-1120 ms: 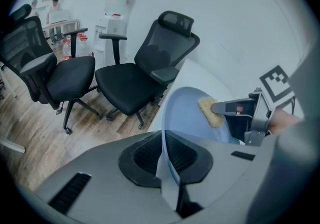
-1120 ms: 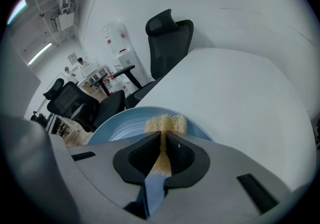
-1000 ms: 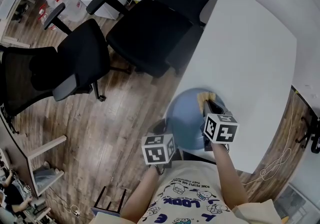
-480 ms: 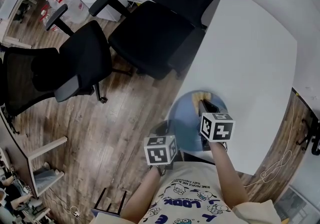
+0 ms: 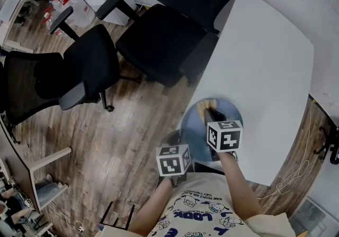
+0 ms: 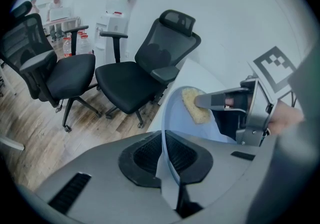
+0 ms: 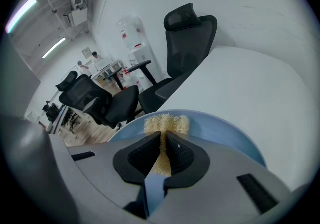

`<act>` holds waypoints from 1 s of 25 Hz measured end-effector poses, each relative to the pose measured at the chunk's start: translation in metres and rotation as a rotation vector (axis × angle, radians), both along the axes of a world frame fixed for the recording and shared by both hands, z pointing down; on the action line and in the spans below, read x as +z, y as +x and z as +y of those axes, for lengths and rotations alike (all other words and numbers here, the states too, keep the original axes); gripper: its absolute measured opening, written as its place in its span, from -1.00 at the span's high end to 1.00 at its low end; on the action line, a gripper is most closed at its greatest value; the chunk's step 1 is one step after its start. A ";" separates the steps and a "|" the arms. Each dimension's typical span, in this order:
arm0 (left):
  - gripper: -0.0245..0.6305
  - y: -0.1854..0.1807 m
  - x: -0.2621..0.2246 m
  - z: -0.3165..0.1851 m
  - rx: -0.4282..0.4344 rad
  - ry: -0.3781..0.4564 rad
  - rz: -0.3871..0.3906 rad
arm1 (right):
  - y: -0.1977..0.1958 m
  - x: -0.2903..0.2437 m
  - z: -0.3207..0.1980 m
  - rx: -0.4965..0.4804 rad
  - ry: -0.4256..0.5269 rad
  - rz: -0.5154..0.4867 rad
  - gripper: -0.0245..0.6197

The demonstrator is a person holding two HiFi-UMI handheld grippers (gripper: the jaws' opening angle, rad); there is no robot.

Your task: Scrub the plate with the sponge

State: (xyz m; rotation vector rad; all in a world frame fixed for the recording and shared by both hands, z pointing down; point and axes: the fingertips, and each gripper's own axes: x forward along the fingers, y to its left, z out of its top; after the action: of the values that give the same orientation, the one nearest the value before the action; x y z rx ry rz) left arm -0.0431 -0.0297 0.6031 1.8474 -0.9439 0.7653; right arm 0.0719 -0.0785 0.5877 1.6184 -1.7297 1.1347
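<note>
The scrubbing step is in hand. The blue plate [image 5: 192, 131] sits in the lower middle of the head view, at the edge of the white tabletop [image 5: 265, 61] that borders the wooden floor [image 5: 122, 124]. Whether it lies flat or is lifted a little on one side, I cannot tell.

The left gripper [image 6: 165, 157] has its jaws nearly together, clamped on the rim of the plate. In the left gripper view the thin blue edge runs straight between the two dark pads. This gripper works as the holder.

The right gripper [image 7: 164, 152] has its jaws closed on the yellow sponge [image 7: 167, 123], which is pinched in the middle so that both its ends stick out above the pads. The sponge rests against the inside of the plate, near the rim at the upper left of the plate in the head view (the side toward the black office chairs [image 5: 159, 34]).

By my judgement the work is somewhere in the middle, because I see no dirt or foam that tells how clean the surface is. The next move calls for drawing the sponge across the plate toward its centre and lower right, with steady pressure downward. The left jaws must hold the rim firm against this push. As the plate is close to the tabletop edge, a stroke toward the chairs that is too strong could slide it off.
</note>
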 end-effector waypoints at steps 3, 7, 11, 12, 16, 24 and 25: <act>0.85 -0.001 0.000 0.002 0.004 -0.008 0.008 | -0.005 0.000 0.001 -0.016 0.005 -0.001 0.79; 0.85 -0.002 0.000 0.001 0.010 -0.012 0.005 | -0.014 0.001 -0.001 -0.053 0.014 0.014 0.79; 0.85 -0.002 0.001 -0.001 0.012 -0.020 0.011 | -0.022 0.001 -0.001 -0.057 0.018 -0.009 0.79; 0.85 -0.002 0.001 -0.001 0.011 -0.023 0.014 | -0.024 0.001 -0.001 -0.057 0.018 -0.012 0.79; 0.85 -0.002 0.001 -0.001 0.012 -0.026 0.019 | -0.032 0.002 0.002 -0.065 0.017 -0.031 0.79; 0.85 0.001 0.001 -0.001 0.000 -0.019 0.007 | -0.043 0.003 0.008 -0.125 -0.003 -0.038 0.79; 0.85 0.000 0.002 -0.001 0.000 -0.020 0.006 | -0.045 0.004 0.009 -0.130 -0.005 -0.044 0.79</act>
State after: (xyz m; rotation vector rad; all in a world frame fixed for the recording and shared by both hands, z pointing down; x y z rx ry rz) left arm -0.0431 -0.0310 0.6053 1.8316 -0.9298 0.7661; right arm 0.0265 -0.0700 0.5918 1.4655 -1.8301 1.1190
